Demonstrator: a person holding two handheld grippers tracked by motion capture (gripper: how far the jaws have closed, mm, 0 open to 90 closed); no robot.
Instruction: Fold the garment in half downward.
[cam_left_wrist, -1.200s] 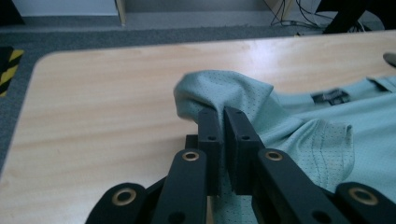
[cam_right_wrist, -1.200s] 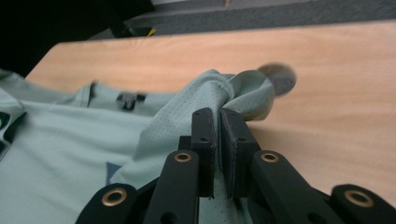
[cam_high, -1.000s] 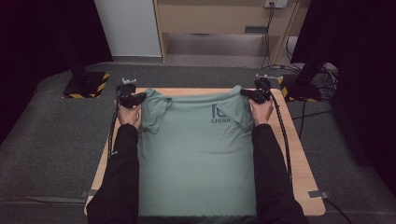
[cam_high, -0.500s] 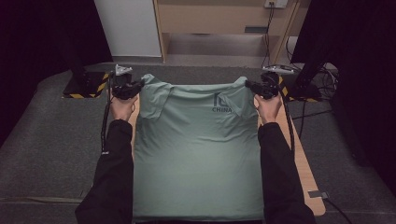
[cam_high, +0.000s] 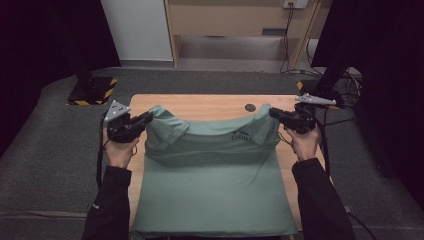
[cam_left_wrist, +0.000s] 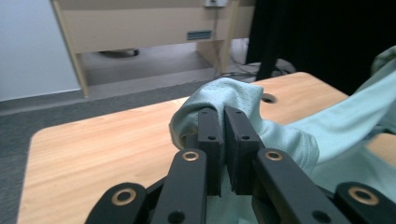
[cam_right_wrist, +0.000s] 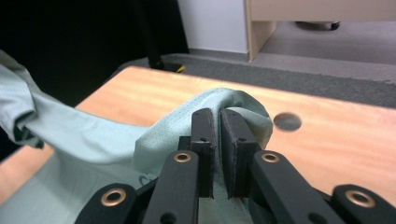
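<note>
**Green T-shirt pinched at both shoulders and lifted off the table**

On the wooden table (cam_high: 210, 102) lies a pale green T-shirt (cam_high: 215, 185), its lower part spread flat toward the person's side and its hem reaching the near edge. Its upper part is raised: both shoulder corners are held up off the wood, and the cloth between them sags in a shallow curve, with the printed word CHINA just below the collar on the right half.

At the table's left edge, the left gripper (cam_high: 145, 119) is clenched on the shirt's left shoulder. From the left gripper view, its two black jaws stand nearly together with a fold of the dotted green fabric (cam_left_wrist: 224, 95) drawn up between and over their tips, and the rest of the shirt trails off to the right above the tabletop.

Across the table, the right gripper (cam_high: 274, 113) is closed on the other shoulder in the same way. In the right gripper view the jaws pinch a bunched peak of cloth (cam_right_wrist: 219, 100), with the fabric stretching away leftward. A round dark hole (cam_right_wrist: 286, 121) in the tabletop sits just beyond that peak.

Both hands sit outside the shirt's sides, black sleeves running back to the near edge. Grey carpet (cam_high: 55, 145) surrounds the table.
</note>
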